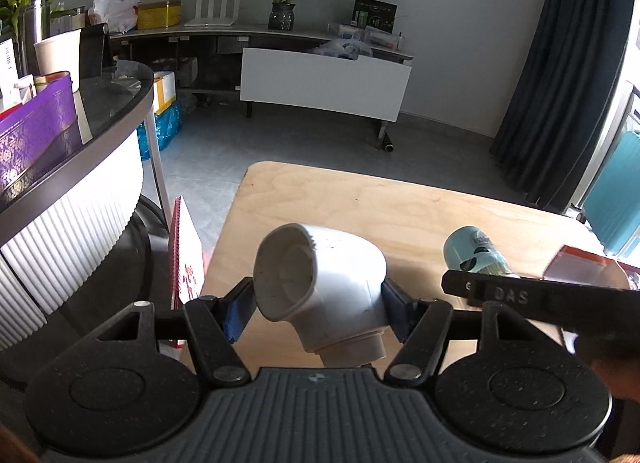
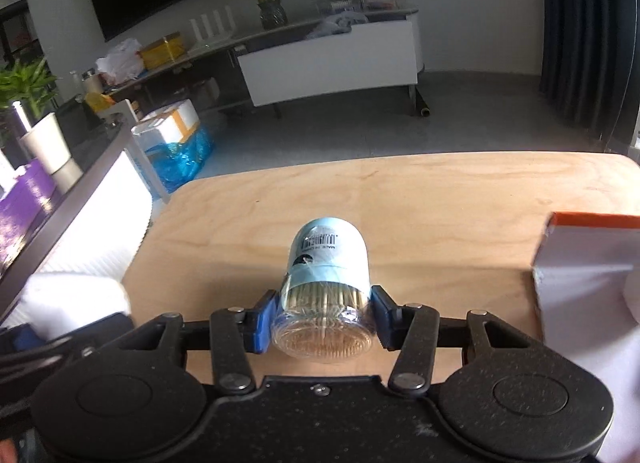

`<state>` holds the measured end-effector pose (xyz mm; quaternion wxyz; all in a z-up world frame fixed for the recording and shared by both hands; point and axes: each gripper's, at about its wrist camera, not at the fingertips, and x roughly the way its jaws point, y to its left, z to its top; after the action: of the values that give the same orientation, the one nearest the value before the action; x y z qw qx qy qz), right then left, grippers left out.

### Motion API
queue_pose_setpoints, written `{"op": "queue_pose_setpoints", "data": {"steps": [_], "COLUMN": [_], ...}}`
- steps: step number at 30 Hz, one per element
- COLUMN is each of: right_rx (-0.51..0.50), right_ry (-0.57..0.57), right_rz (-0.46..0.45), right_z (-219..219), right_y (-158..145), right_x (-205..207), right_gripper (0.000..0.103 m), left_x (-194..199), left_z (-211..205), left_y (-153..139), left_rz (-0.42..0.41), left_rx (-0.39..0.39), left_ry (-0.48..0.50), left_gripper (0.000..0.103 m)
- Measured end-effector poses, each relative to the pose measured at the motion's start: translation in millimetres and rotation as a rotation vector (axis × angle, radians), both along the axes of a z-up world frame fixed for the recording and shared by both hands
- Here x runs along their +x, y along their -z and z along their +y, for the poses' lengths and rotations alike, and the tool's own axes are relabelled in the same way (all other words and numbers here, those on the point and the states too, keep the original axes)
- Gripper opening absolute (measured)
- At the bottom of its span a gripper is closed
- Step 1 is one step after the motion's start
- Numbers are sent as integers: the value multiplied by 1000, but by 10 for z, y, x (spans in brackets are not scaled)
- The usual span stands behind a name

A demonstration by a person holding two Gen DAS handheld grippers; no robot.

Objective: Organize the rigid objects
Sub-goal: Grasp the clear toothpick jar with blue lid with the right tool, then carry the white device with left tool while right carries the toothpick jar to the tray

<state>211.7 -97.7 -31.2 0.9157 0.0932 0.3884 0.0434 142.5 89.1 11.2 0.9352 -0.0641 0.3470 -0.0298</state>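
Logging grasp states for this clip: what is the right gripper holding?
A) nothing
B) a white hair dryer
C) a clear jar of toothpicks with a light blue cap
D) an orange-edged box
C: the right gripper is shut on the toothpick jar, its blue pads against the jar's clear sides above the wooden table.

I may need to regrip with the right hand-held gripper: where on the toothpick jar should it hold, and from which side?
Hold the toothpick jar across its round body, near where the blue cap meets the clear section, coming in from the clear base end. It lies along the fingers, cap pointing away, so its curved sides face the pads of the right hand-held gripper, which grips it there now.
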Motion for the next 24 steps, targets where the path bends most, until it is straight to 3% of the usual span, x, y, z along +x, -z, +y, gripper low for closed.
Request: {"op": "queue_pose_setpoints", "data": {"steps": [13, 24], "right_rx": [-43, -89], "right_ry": [-29, -37], "right_rz": [-111, -164], "right_z": [-52, -180], "right_y": [-528, -769], "right_x": [-1083, -1744], "right_gripper": [59, 59], "left_x": [-553, -960], "left_z": [-195, -367], "left_y": [-183, -342], "left_rz": [-24, -40], "left_rx": [-1, 9], "left_ry": [-5, -2], "left_gripper": [67, 67]}}
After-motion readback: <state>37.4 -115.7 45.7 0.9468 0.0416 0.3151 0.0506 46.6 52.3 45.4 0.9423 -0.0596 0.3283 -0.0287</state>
